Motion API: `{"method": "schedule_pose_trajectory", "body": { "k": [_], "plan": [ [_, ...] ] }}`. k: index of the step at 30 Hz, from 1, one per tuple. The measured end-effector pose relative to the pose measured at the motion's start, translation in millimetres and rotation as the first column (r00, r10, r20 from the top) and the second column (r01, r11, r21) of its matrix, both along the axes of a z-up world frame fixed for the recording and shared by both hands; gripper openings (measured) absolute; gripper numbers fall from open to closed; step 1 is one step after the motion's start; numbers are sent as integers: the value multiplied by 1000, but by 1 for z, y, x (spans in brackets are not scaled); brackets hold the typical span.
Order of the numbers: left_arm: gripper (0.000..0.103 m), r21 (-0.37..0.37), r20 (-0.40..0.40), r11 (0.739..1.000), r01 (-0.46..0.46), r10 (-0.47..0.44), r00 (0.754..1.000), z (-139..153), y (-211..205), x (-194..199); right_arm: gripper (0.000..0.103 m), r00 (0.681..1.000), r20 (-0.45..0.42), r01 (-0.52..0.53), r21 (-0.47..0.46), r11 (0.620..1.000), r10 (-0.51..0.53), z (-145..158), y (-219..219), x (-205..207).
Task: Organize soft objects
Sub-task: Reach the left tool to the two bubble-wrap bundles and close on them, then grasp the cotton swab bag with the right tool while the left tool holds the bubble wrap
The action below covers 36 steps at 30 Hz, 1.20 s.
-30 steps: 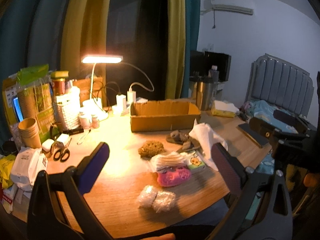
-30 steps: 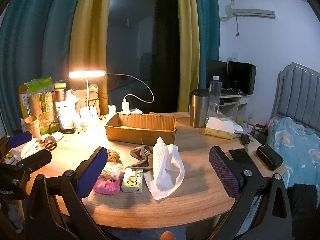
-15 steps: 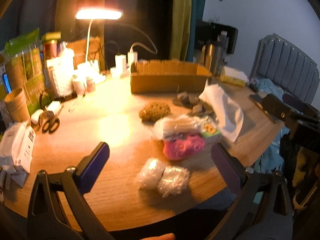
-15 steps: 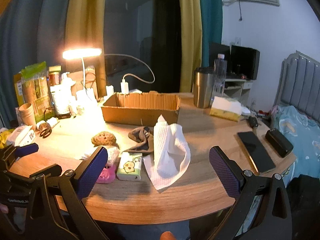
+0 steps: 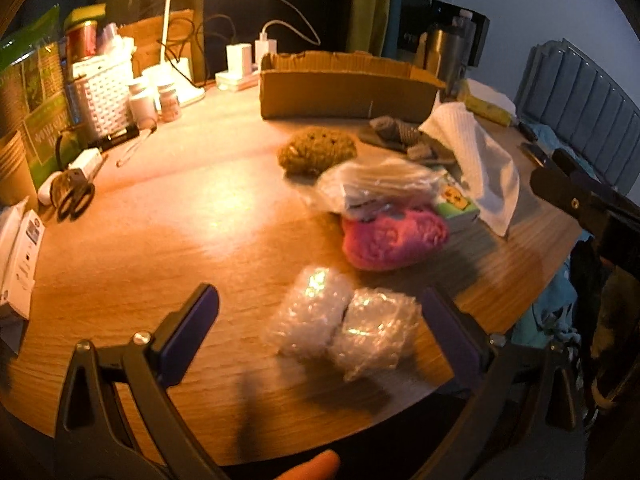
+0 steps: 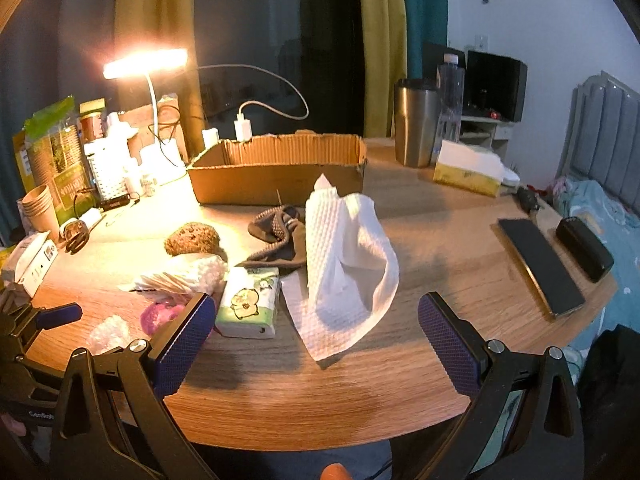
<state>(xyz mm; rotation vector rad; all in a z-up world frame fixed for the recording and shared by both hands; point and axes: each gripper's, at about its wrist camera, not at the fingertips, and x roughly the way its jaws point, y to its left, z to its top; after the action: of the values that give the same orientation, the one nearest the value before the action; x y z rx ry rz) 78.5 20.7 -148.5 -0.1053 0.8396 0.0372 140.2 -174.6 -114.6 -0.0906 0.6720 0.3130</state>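
Soft objects lie on the wooden table (image 5: 168, 240): a bubble-wrap bundle (image 5: 340, 326), a pink knitted piece (image 5: 394, 238), a clear bag of white pads (image 5: 376, 188), a brown sponge (image 5: 318, 152), a dark sock (image 6: 276, 236), a tissue pack (image 6: 248, 300) and a white paper towel (image 6: 344, 268). An open cardboard box (image 6: 280, 172) stands behind them. My left gripper (image 5: 324, 332) is open, its fingers either side of the bubble wrap, just above it. My right gripper (image 6: 316, 340) is open and empty, in front of the paper towel.
A lit desk lamp (image 6: 146, 64), a white basket (image 5: 104, 88), bottles, scissors (image 5: 74, 194) and paper cups crowd the left side. A steel tumbler (image 6: 416, 124), a tissue box (image 6: 468, 164), a phone (image 6: 540, 268) and a black case (image 6: 584, 248) are on the right. A bed lies beyond.
My left gripper has moved down and forward until its open fingers frame the bubble wrap. My right gripper has moved closer to the paper towel and tissue pack.
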Motion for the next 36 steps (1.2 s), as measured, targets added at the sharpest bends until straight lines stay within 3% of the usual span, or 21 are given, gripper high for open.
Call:
{"method": "schedule_pose_trajectory", "body": {
  "k": [2,7,12,23,36],
  "plan": [
    [101,-7,-15,1000,7,-7,1000,-4,0,2,103,1000,-18,-3,5,1000,3,-4,0,4],
    [76,-11,-62,1000,26,-27,998,-15,-1,8,103,999,-42,-26,1,1000,26,-10,7,11],
    [66,-9,-82,999,31,-32,996,-20,2,13,103,997,-52,-57,12,998,57,-12,16,18],
    [62,-27,-43,1000,13,-14,999,-12,27,15,103,976,-97,-197,-16,980,195,-13,80,27],
    [62,-69,2,995,-72,72,997,-5,83,19,103,946,-178,-282,-43,959,270,-32,140,44]
  ]
}}
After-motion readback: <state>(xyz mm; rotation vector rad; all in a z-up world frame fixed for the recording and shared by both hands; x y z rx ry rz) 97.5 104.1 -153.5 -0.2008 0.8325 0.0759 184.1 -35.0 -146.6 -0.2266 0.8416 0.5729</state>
